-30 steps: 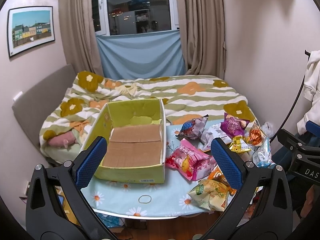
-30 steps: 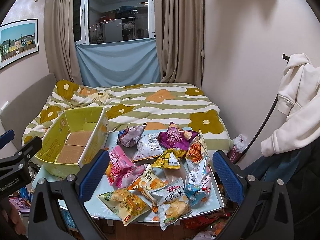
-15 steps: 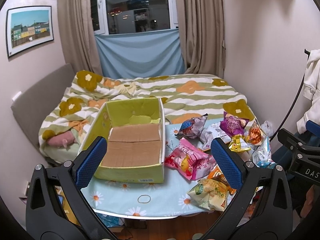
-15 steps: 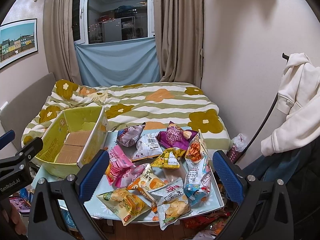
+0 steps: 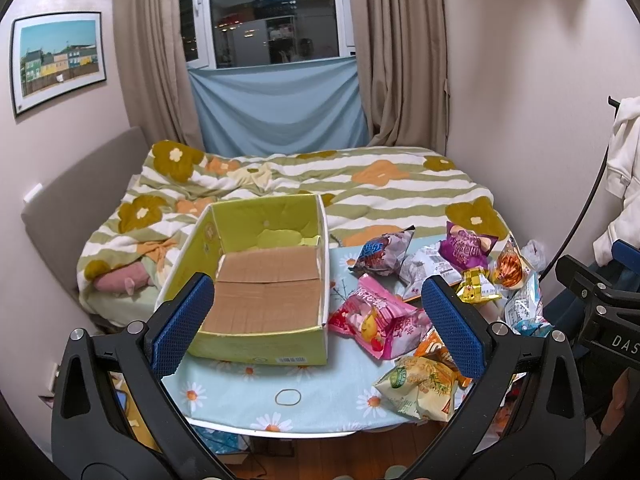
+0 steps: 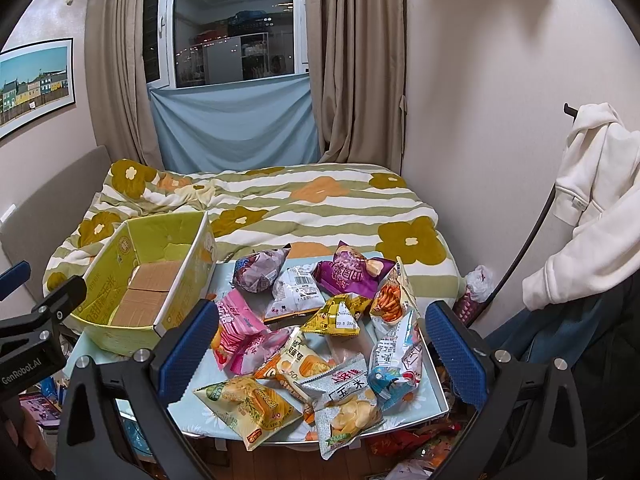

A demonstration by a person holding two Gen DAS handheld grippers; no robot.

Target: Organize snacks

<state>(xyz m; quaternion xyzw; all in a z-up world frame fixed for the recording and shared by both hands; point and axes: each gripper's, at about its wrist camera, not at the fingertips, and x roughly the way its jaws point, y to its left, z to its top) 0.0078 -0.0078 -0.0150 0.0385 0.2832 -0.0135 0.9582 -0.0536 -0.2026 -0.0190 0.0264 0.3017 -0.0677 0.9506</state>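
Note:
An empty yellow-green cardboard box (image 5: 264, 292) sits on the left of a small table with a daisy cloth (image 5: 240, 392); it also shows in the right wrist view (image 6: 140, 280). Several snack bags lie in a pile to its right, among them a pink bag (image 5: 376, 320) (image 6: 240, 332), a purple bag (image 6: 352, 274), a yellow chip bag (image 6: 248, 404) and a corn snack bag (image 6: 344, 404). My left gripper (image 5: 316, 326) is open and empty, held above the table's front edge before the box. My right gripper (image 6: 320, 344) is open and empty above the pile.
A bed with a flowered striped quilt (image 6: 300, 200) lies right behind the table. A rubber band (image 5: 287, 397) lies on the cloth in front of the box. A white hoodie (image 6: 588, 208) hangs at the right. More packets lie on the floor (image 6: 408, 452) under the table.
Both grippers have shifted only slightly; the view drifts a little. Nothing on the table has moved.

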